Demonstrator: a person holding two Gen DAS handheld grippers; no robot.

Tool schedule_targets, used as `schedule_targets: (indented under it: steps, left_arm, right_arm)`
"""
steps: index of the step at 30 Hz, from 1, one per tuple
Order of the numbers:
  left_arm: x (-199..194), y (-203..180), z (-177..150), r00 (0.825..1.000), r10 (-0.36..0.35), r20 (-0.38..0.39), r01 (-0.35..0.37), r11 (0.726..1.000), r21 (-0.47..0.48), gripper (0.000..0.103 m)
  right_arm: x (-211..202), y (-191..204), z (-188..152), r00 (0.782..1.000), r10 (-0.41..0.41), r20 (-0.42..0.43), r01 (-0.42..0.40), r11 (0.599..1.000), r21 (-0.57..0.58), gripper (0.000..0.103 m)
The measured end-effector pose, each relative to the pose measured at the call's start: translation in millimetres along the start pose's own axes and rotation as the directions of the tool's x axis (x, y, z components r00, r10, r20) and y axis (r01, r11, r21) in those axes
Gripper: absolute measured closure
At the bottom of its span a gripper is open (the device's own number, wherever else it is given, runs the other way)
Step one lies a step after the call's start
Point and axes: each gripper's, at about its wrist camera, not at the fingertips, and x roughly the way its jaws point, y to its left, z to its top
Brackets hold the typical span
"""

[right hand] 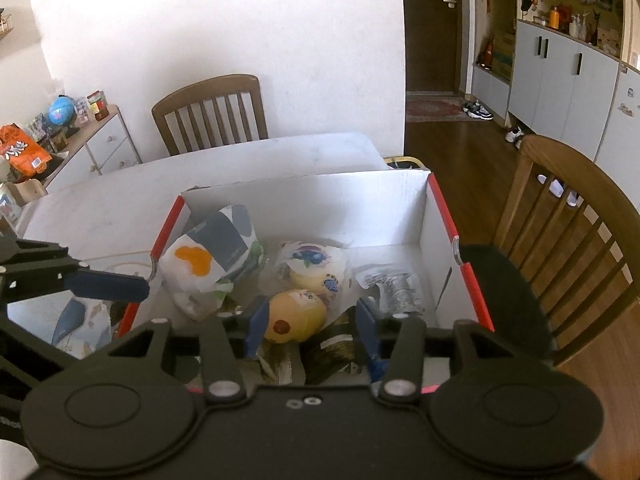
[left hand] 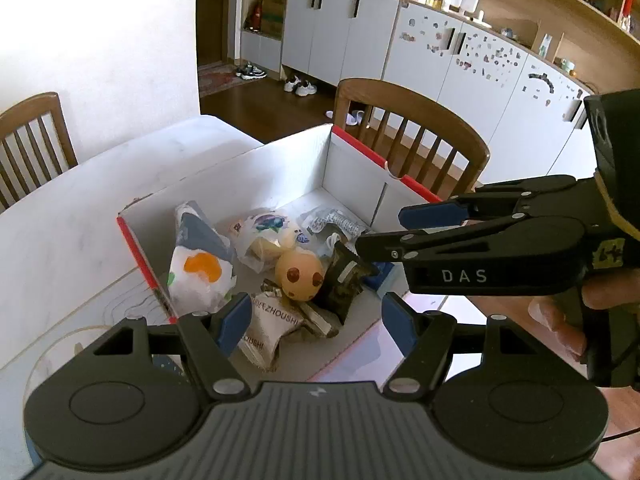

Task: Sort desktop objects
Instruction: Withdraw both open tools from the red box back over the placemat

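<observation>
A white cardboard box (left hand: 280,168) with red edges stands on the white table and holds several snack packets: a white bag with an orange spot (left hand: 200,272), a clear bag with a blue print (left hand: 264,236), a yellow spotted ball (left hand: 300,274), a dark packet (left hand: 344,276) and a beige packet (left hand: 272,328). My left gripper (left hand: 314,322) is open and empty above the box's near edge. My right gripper (right hand: 310,328) is open over the box (right hand: 304,196), its fingers either side of the ball (right hand: 294,316) and the dark packet (right hand: 336,344); it also shows in the left wrist view (left hand: 380,232).
Wooden chairs stand beyond the table (left hand: 412,128) (left hand: 32,140) (right hand: 212,108). A blue-and-white packet (right hand: 80,324) lies on the table left of the box. White cupboards (left hand: 460,64) line the far wall. A side cabinet (right hand: 100,144) with clutter stands at the left.
</observation>
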Motion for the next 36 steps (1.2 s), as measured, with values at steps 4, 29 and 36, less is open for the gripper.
schedule_targets:
  steps: [4, 29, 36]
  left_arm:
    - [-10.8, 1.9, -5.9, 1.000, 0.004, 0.020, -0.004, 1.000, 0.005, 0.031]
    - [-67.3, 44.6, -67.8, 0.998, -0.011, 0.069, 0.014, 0.999, -0.043, 0.014]
    - [-80.8, 60.5, -84.8, 0.996, -0.026, 0.084, 0.031, 0.998, -0.062, 0.001]
  right_arm:
    - [-2.8, 4.1, -5.2, 1.000, -0.003, 0.001, 0.003, 1.000, 0.005, 0.043]
    - [-30.1, 65.3, -37.5, 0.999, -0.019, 0.047, 0.016, 0.998, 0.060, 0.018]
    - [-34.1, 90.8, -46.1, 0.998, -0.018, 0.055, 0.014, 0.998, 0.066, 0.015]
